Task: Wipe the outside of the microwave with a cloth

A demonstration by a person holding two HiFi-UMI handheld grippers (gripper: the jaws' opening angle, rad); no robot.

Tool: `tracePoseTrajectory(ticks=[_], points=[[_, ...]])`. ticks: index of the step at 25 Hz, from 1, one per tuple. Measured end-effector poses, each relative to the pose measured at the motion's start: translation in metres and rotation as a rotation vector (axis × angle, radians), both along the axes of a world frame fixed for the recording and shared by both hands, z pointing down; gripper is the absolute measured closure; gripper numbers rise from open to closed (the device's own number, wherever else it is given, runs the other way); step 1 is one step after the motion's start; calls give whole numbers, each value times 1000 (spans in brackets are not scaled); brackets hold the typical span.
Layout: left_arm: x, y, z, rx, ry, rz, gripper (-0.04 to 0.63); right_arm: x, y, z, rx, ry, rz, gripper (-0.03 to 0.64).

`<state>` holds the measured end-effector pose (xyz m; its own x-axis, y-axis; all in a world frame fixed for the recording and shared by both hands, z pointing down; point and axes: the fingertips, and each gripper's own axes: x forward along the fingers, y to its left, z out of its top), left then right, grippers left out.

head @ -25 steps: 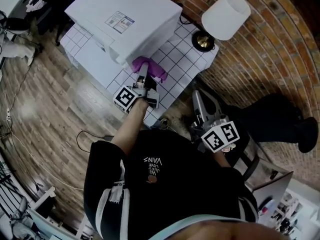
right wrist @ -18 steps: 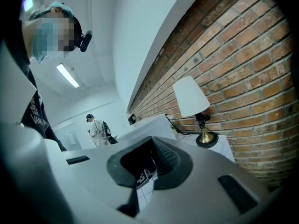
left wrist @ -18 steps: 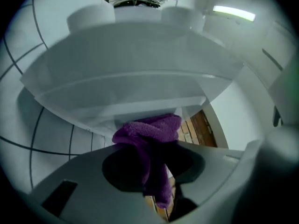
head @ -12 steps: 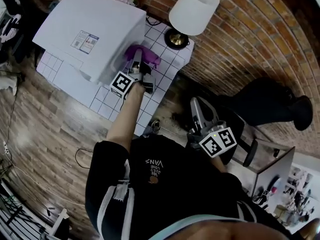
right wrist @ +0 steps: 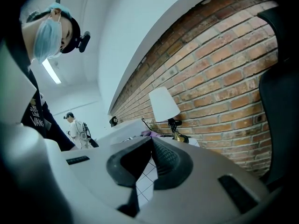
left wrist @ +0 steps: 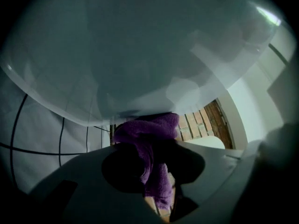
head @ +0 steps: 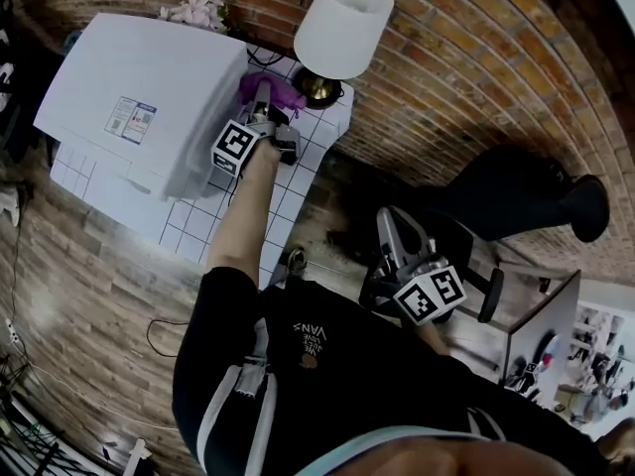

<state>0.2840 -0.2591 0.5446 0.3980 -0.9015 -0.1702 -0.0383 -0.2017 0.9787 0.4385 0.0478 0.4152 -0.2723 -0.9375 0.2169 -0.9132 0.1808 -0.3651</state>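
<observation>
The white microwave (head: 149, 87) stands at the left on the tiled table (head: 189, 236). The person's left arm stretches forward almost straight along the microwave's right side. The left gripper (head: 263, 99) points at the back corner, its jaws clamped on the purple cloth (head: 273, 89). The cloth is pressed to the microwave's side wall, just beside the lamp (head: 342, 23) base. Farther right, the right arm is bent and held low by the body. The right gripper (head: 389, 224) points at the brick wall (head: 466, 77), jaw tips together, gripping nothing. Since a second ago, the left arm has reached further and the cloth has slid from the microwave's front corner to its rear. The right gripper has stayed put.
</observation>
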Motion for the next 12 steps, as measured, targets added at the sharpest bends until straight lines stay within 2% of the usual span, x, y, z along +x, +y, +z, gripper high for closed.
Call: tracePoseTrajectory(ticks=[6, 12], points=[[9, -8, 2, -9, 1, -4, 466, 9, 1, 1, -4, 2, 16, 617], [1, 22, -7, 7, 29, 7, 466, -4, -8, -1, 15, -16, -35, 617]])
